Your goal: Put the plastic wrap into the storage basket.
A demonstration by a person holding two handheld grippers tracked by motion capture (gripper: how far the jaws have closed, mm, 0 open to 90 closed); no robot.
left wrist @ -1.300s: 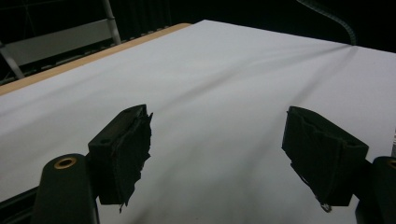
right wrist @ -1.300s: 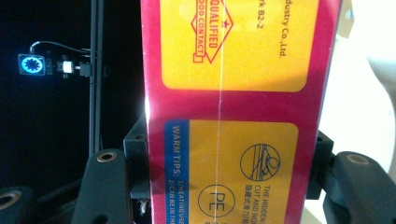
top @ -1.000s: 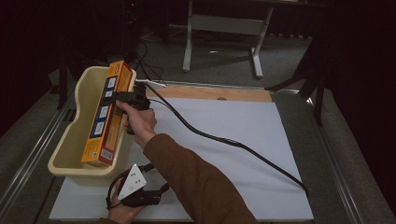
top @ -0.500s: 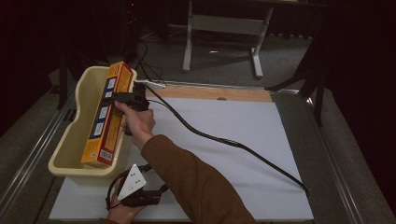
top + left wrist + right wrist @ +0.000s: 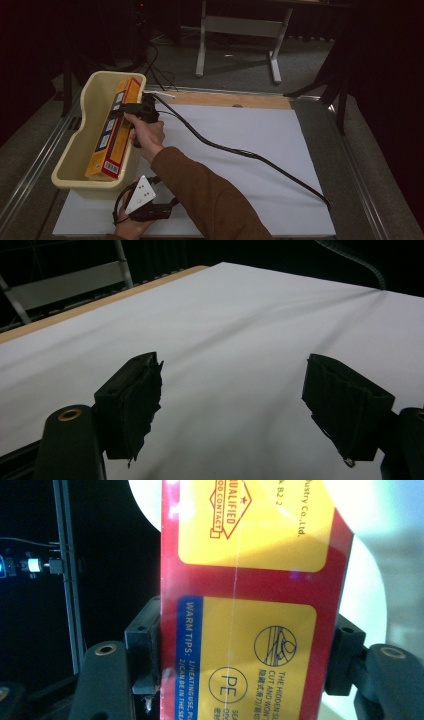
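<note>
Tub (image 5: 75, 150): cream, holds the long red-and-yellow box (image 5: 114, 131) slanting lengthwise.
Right gripper (image 5: 134, 108): jaws clamped on the box's sides.
Left gripper (image 5: 235, 410): jaws wide apart, empty, over the white tabletop (image 5: 260, 150).

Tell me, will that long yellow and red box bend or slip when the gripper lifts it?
The box looks like stiff cardboard, so it probably stays straight. Its glossy skin might slip a little. The right gripper clamps it near one end, so the far end, resting in the tub, may sag or swing.
</note>
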